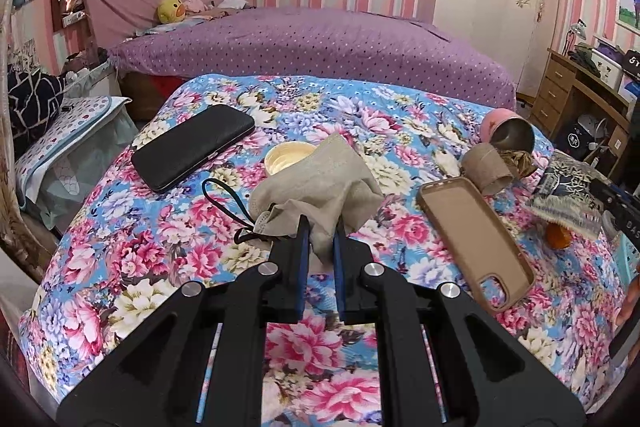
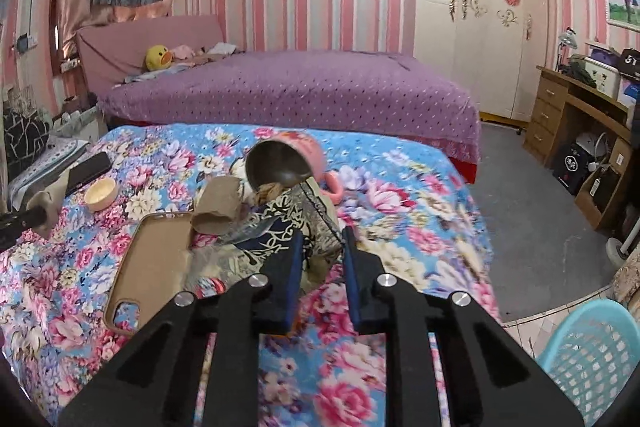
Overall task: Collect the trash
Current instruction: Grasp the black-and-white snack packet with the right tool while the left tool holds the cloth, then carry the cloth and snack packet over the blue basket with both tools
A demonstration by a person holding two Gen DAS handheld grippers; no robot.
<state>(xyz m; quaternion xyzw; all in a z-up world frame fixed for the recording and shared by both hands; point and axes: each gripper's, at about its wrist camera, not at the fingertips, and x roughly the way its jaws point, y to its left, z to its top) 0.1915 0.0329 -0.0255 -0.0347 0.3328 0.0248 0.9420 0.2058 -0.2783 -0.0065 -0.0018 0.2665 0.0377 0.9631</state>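
The left gripper (image 1: 320,231) has its two blue-lined fingers closed to a narrow gap on a grey face mask (image 1: 316,183). The mask is pinched at its lower fold and stands up crumpled above the fingertips, and its black ear loop (image 1: 224,195) hangs to the left over the floral bedspread (image 1: 140,267). Just behind the mask sits a small cream-coloured lid (image 1: 286,157), partly hidden by it.

The right gripper (image 2: 320,247) is also nearly closed — its fingers clamp a patterned wrapper (image 2: 292,223), dark blue and beige, which is blurred on its left side. In the left wrist view the same wrapper (image 1: 568,199) appears at the right edge, with something orange (image 1: 560,237) under it that I cannot identify.

Around the wrapper lie more things on the bedspread: a cardboard tube (image 2: 218,211) touching it on the left, an empty tan phone case (image 2: 156,263) lying open side up, and a pink cup (image 2: 288,163) tipped on its side with some crumpled brownish material at its mouth. Further left is a black phone (image 1: 192,147), well apart from the tube.

At the lower right of the right wrist view stands a light blue plastic basket (image 2: 592,359) on the floor beside the bed. Behind all this there is a second bed with a purple cover (image 2: 300,87).
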